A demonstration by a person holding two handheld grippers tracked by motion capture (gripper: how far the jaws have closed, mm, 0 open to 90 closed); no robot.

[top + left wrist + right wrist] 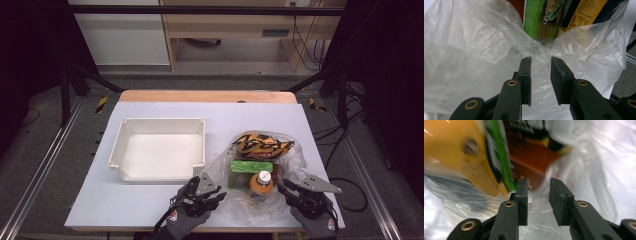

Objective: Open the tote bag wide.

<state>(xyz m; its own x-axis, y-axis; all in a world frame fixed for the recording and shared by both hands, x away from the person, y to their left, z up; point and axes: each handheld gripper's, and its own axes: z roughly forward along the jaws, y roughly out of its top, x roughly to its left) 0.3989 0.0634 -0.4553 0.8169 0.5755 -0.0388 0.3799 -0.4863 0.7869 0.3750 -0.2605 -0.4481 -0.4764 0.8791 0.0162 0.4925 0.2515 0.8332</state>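
Two grippers, left (216,192) and right (283,189), jaws parted, flank a thin clear plastic bag (295,159); careless pinching likely tears film, spilling snacks.

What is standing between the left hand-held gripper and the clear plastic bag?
Nothing visible. The left hand-held gripper has its jaws apart right at the plastic bag, whose film lies in the gap between them.
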